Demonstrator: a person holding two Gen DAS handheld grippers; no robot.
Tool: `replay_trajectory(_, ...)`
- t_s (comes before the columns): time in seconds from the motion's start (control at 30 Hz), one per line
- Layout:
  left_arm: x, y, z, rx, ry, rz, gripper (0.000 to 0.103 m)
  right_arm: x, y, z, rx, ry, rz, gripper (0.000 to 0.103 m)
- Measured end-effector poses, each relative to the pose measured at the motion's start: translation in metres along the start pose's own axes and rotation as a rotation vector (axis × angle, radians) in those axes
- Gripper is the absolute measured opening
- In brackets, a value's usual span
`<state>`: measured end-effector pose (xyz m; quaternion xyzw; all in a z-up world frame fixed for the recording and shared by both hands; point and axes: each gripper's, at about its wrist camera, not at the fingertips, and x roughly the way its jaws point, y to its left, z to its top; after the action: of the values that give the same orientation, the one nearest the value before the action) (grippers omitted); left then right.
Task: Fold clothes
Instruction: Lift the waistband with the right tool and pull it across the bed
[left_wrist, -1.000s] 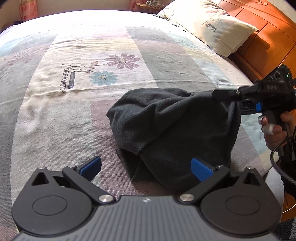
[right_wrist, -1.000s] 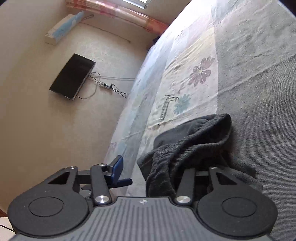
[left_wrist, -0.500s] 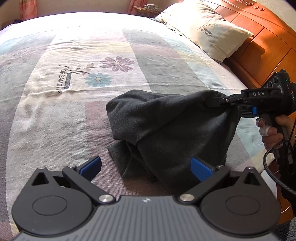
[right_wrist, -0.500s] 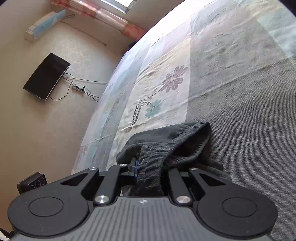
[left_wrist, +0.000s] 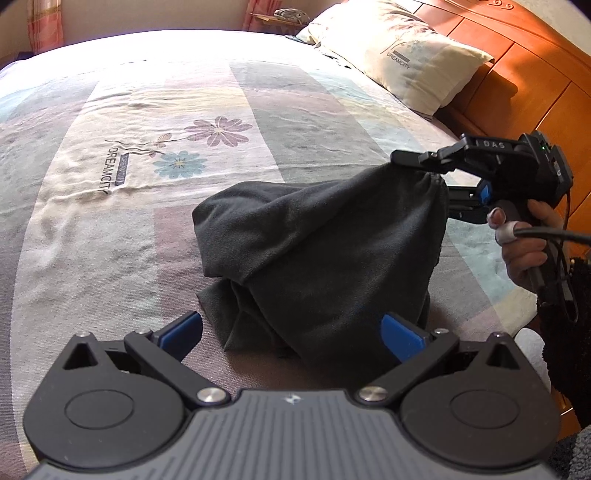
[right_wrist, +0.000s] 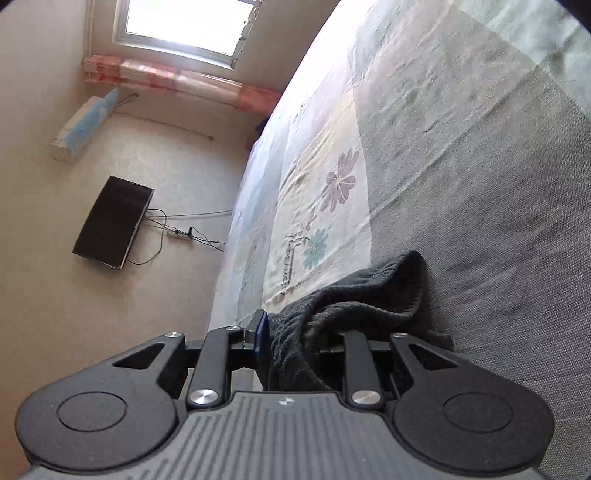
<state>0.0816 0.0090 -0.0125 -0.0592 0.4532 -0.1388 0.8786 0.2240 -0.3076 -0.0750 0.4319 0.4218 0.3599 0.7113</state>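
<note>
The step in hand looks like the opening lift: the dark garment (left_wrist: 325, 251) is being raised by 1 edge so it can be shaken out and laid flat on the bed (left_wrist: 155, 110), and no fold has been made yet.

The right tool (left_wrist: 424, 164) has just been opening a little, yet its pads are clamped on a bunched hem of the garment; in its own view the cloth (right_wrist: 354, 314) fills the gap between its fingers. From that pinch the fabric hangs like a tent, its lower part heaped on the bed directly below and ahead of the left tool.

The left tool (left_wrist: 291, 326) has its blue pads wide apart and holds nothing. The garment's lower folds lie just beyond its tips, nearer the right-hand pad.

Next move, as I judge it: the left tool should take a 2nd point on the same edge, beside the right tool's pinch, so both can spread the cloth.

The right hand (left_wrist: 524, 243) grips its handle with the tool pointing nearly level across the bed. The left tool tilts steeply down at the heap.
</note>
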Motion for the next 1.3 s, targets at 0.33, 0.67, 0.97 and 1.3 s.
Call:
replay_trajectory(0.33, 0.004, 0.007, -0.005, -0.026, 0.02, 0.013, 0.102, 0.036, 0.0, -0.022, -0.092, 0.135, -0.011, 0.05)
replay_trajectory(0.67, 0.004, 0.01, -0.004, -0.041, 0.02, 0.014, 0.102, 0.005, 0.029, -0.011, -0.259, 0.023, -0.209, 0.005)
replay_trajectory(0.97, 0.008, -0.007, 0.0, 0.002, 0.027, -0.019, 0.102, -0.097, 0.042, 0.037, -0.421, -0.198, -0.587, 0.005)
replay_trajectory(1.3, 0.015, -0.017, 0.003, 0.028, 0.048, -0.026, 0.102, -0.093, -0.025, -0.01, -0.367, 0.1, -0.738, 0.006)
